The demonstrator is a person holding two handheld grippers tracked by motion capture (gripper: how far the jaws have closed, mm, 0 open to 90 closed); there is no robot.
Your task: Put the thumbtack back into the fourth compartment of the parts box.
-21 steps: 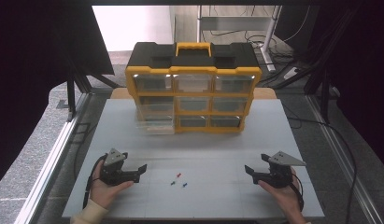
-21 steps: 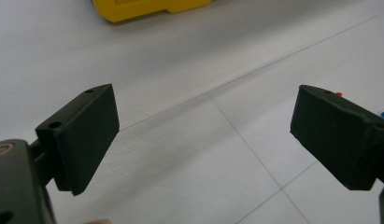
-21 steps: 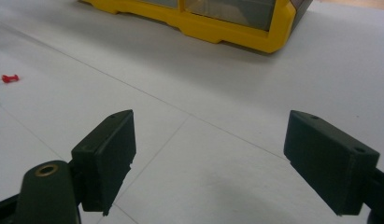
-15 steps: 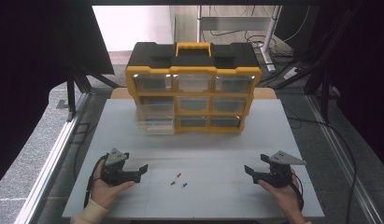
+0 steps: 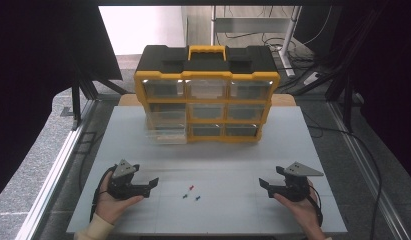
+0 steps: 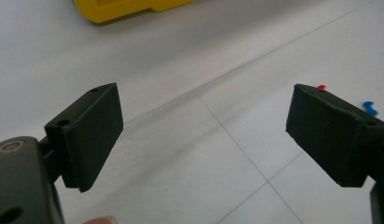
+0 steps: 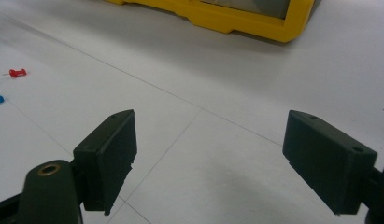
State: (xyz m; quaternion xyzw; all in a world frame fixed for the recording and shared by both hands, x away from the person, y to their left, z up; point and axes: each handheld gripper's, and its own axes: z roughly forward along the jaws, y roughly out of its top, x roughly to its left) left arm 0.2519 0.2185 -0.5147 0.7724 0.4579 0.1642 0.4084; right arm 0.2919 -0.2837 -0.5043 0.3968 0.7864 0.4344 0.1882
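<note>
Worktop (image 5: 143,150) was a white board with faint grid lines. Yellow-and-black drawer organizer (image 5: 207,95) stood at the far centre, handle up, clear drawers facing the near side; bottom-left drawer (image 5: 166,133) looked pulled out a little toward the near edge. Left claw (image 5: 152,183) rested near-left, held low over the worktop and pointing right toward the middle; jaws stood wide apart, nothing between them, plain in the left gripper view (image 6: 203,135). Right claw (image 5: 263,184) sat near-right, pointing left, jaws likewise wide and empty, confirmed in the right gripper view (image 7: 208,163). Three pushpins lay loose near-centre between the two claws: red pushpin (image 5: 191,188) farthest back, green pushpin (image 5: 185,196) and blue pushpin (image 5: 197,198) just nearer, all close together but apart. Key relation: pins lay to the right of the left claw, roughly in line with its pointing direction, and clearly nearer to it than to the right claw. Red pin's long axis ran roughly left-right with a slight tilt; too small to call the others. My read: left hand gets the pick, and the jaws would need to narrow a lot for a thing that small.
</note>
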